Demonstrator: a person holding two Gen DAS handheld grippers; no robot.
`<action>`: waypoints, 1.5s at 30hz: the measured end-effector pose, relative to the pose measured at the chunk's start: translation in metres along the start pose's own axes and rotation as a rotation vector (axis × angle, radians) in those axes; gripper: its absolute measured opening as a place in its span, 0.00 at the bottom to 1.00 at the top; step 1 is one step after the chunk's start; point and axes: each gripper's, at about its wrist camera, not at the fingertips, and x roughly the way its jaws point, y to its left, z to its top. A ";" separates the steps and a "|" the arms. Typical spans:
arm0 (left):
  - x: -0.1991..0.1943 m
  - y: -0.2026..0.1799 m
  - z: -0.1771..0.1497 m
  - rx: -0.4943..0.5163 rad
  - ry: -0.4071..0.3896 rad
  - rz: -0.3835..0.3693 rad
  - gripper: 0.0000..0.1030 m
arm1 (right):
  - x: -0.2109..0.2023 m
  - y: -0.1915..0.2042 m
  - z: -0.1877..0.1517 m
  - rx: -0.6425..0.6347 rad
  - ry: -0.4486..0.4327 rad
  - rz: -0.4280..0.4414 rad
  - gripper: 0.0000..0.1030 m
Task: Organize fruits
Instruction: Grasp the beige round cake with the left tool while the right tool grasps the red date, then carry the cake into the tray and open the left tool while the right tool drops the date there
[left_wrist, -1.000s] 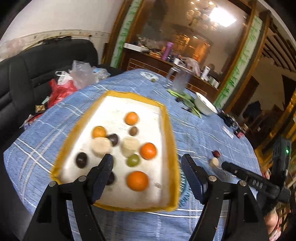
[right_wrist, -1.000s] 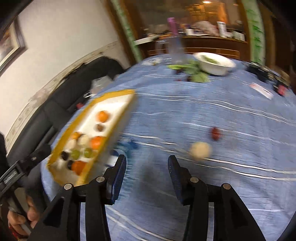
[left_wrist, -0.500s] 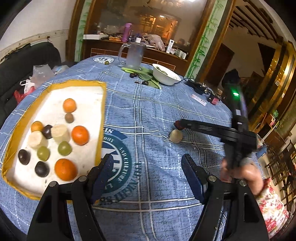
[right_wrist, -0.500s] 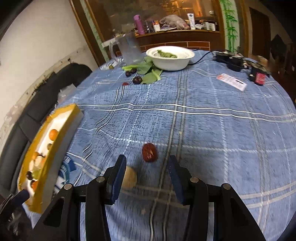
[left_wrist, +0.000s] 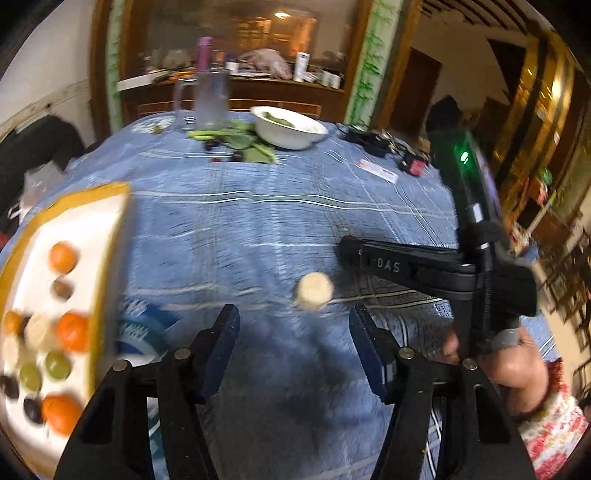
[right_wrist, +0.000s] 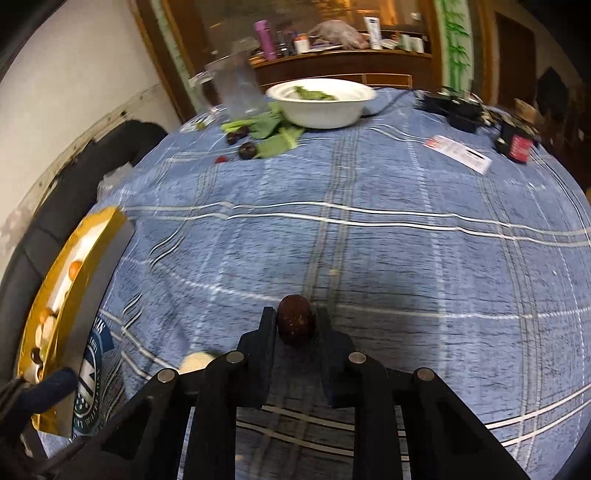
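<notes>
My right gripper (right_wrist: 295, 325) is shut on a dark red jujube (right_wrist: 295, 325) low over the blue checked tablecloth. It also shows from the side in the left wrist view (left_wrist: 345, 249). A pale round fruit piece (left_wrist: 314, 290) lies on the cloth just left of it, and peeks out in the right wrist view (right_wrist: 195, 362). My left gripper (left_wrist: 293, 343) is open and empty, just short of that pale piece. The yellow-rimmed white tray (left_wrist: 110, 206) at the left holds several oranges, grapes, dark fruits and pale pieces.
A white bowl (right_wrist: 321, 101) with greens, a glass mug (right_wrist: 240, 88), loose leaves and dark cherries (right_wrist: 246, 149) sit at the far side. Black chargers (right_wrist: 458, 109) and a card (right_wrist: 460, 153) lie far right. A black sofa (right_wrist: 74, 192) is at the left.
My right gripper moved forward and closed on the jujube, which lay free on the cloth before. My left gripper swung right, away from the tray, toward the pale piece.
</notes>
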 end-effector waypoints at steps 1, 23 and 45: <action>0.008 -0.003 0.003 0.014 0.009 0.001 0.59 | -0.001 -0.005 0.001 0.018 -0.001 0.002 0.21; 0.017 0.003 0.013 0.004 0.018 0.003 0.27 | -0.020 -0.010 0.009 0.045 -0.083 0.048 0.21; -0.116 0.191 -0.057 -0.426 -0.099 0.358 0.28 | -0.062 0.160 -0.009 -0.256 -0.122 0.271 0.22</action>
